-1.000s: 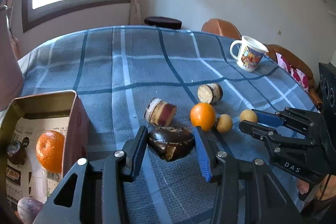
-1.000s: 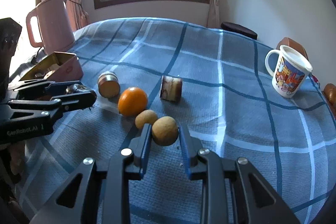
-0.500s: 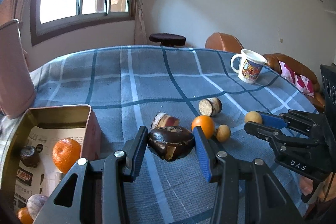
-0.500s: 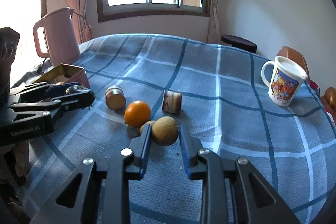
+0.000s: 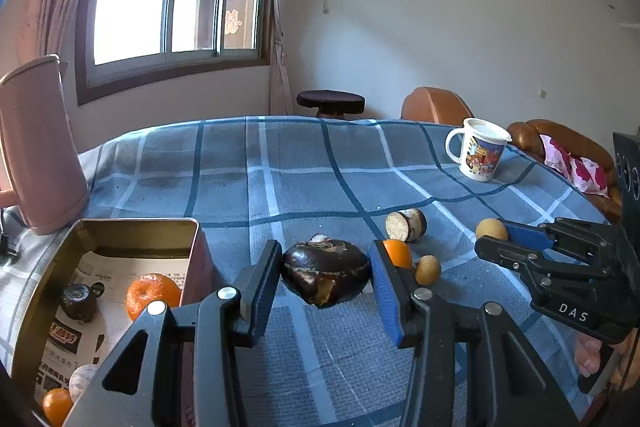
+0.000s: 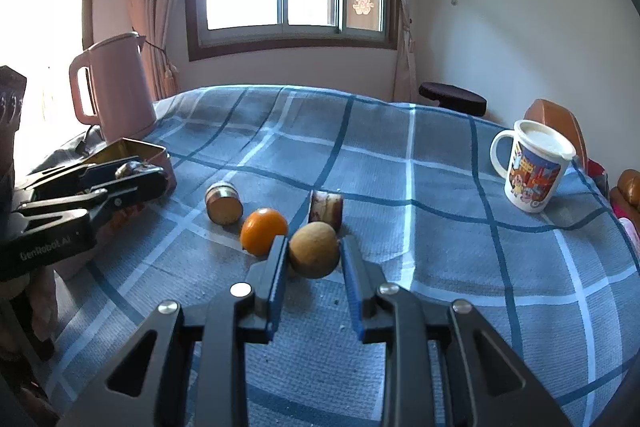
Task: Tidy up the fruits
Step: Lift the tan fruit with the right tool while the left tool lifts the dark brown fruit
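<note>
Two grippers work above a desk [image 5: 280,163] draped in blue plaid cloth, each carrying a piece of fruit clear of the cloth. Largest of the task's things is the open gold tin [image 5: 52,267] at the desk's left edge, lined with printed paper and already holding a mandarin [image 5: 154,295], a dark round fruit [image 5: 78,301], a pale one and a small orange at its near end. A pink kettle [image 5: 36,155] stands behind the tin; a cartoon mug [image 5: 480,155] sits well apart near the far right edge.

The left gripper [image 5: 326,281] pinches a dark, split-skinned fruit [image 5: 326,277], wider than tall, its long axis running across from pad to pad. The tin lies just to that gripper's left and slightly below, its near wall beside the left finger, so this hand is plainly the nearer to the container; the coming move looks like a short sideways carry over the rim.

The right gripper [image 6: 314,259] is pressed tight on a small tan round fruit [image 6: 314,255], held above the cloth. From its own view the tin [image 6: 132,151] lies far to the left, beyond the other gripper, so it likely must wait or reach across.

Left on the cloth are two cut cane-like stubs [image 6: 224,203] [image 6: 326,209], an orange [image 6: 264,231] between them, and a small tan fruit [image 5: 428,269] beside it.
</note>
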Tool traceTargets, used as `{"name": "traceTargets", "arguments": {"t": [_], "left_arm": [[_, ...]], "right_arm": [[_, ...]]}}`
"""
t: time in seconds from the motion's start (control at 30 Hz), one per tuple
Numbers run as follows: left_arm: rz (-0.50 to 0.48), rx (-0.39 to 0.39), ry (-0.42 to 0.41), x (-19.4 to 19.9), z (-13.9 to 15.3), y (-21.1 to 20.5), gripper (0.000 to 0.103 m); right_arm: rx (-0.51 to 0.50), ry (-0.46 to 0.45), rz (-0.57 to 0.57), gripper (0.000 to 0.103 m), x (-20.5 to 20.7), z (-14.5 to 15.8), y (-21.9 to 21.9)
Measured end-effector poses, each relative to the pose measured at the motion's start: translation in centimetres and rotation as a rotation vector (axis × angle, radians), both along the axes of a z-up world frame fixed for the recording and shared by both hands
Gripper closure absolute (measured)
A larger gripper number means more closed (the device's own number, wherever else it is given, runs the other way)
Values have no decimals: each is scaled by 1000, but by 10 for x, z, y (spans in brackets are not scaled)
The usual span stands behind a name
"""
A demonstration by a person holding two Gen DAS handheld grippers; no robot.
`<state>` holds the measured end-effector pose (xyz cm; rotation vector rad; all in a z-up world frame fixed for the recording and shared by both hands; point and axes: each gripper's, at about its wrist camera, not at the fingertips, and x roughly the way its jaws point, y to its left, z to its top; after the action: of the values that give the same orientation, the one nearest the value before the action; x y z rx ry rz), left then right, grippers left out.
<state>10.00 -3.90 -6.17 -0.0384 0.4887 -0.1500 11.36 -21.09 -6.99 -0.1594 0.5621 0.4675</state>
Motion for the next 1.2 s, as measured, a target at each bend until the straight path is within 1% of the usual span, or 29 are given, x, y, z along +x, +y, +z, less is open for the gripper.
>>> {"name": "traceTargets", "arguments": {"t": [0.6, 1.2], "left_arm": [[29, 5, -90, -17, 6, 0, 57], [51, 19, -157, -31, 10, -2, 57]], "right_arm": [[35, -84, 4, 73, -14, 8, -6], [74, -155, 4, 73, -26, 15, -14]]}}
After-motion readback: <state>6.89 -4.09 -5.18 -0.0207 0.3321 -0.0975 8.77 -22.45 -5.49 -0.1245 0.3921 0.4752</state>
